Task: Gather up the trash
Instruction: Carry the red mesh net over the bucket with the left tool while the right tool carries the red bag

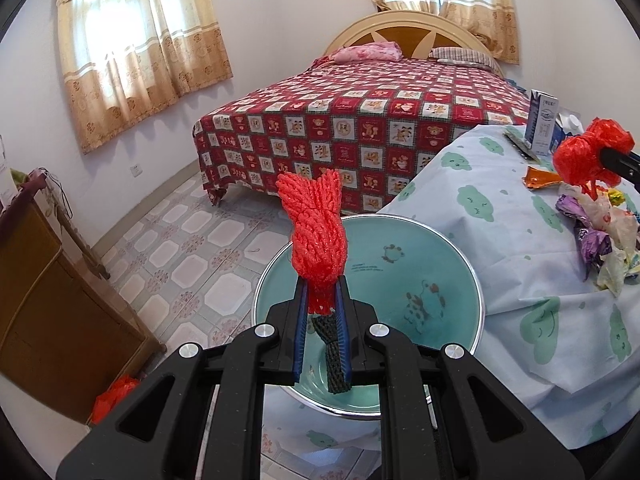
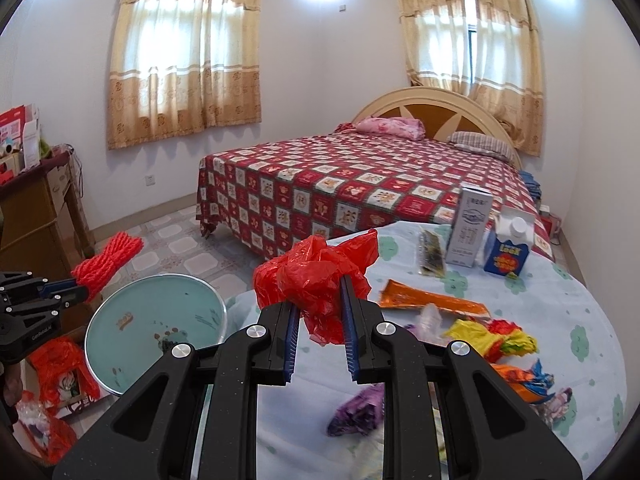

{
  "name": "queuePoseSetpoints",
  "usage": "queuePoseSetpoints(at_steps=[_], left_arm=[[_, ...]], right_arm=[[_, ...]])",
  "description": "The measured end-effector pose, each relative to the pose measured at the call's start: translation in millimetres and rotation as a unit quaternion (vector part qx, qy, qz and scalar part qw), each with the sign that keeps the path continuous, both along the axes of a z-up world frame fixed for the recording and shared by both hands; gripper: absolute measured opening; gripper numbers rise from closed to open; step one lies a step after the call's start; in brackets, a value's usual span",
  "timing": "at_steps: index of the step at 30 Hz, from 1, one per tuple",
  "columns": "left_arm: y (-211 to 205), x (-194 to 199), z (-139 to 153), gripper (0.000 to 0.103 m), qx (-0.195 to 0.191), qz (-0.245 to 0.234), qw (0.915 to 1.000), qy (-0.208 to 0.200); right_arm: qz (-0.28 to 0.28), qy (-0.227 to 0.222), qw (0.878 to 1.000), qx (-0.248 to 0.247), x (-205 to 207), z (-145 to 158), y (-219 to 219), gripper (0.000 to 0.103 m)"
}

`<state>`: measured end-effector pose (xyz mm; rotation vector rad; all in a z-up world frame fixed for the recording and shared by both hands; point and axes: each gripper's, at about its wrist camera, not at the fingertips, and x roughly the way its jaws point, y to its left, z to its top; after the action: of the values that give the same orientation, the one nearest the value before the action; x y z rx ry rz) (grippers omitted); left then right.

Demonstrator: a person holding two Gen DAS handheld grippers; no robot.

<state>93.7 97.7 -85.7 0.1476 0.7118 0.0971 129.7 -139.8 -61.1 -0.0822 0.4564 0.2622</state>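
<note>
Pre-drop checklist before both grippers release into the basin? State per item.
1. Left gripper holds the red foam net: ok, pinched at its lower end.
2. Right gripper holds the red plastic bag: ok, crumpled between the pads.
3. Net over the teal basin: ok in the left wrist view, though height above it cannot be told.
4. Bag over the basin: not ok, the right wrist view shows it above the tablecloth, basin to its left.
5. Basin has room: ok, only a dark net piece shows inside.
6. Basin stable at the table edge: cannot tell.
</note>
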Motion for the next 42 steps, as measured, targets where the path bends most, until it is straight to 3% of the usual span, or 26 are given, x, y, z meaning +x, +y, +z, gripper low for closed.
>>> queuePoseSetpoints(at_steps=[17, 42], left_arm=[[19, 0, -2, 0.014, -0.002, 0.019, 0.9998, 0.002], [31, 1, -5, 0.015, -0.005, 0.029, 0.9995, 0.007]], right_arm=[[0.039, 0.013, 0.999, -0.018, 11, -7, 45, 0.020], [0.068, 0.031, 0.996, -0.039, 22, -21, 79, 0.021]])
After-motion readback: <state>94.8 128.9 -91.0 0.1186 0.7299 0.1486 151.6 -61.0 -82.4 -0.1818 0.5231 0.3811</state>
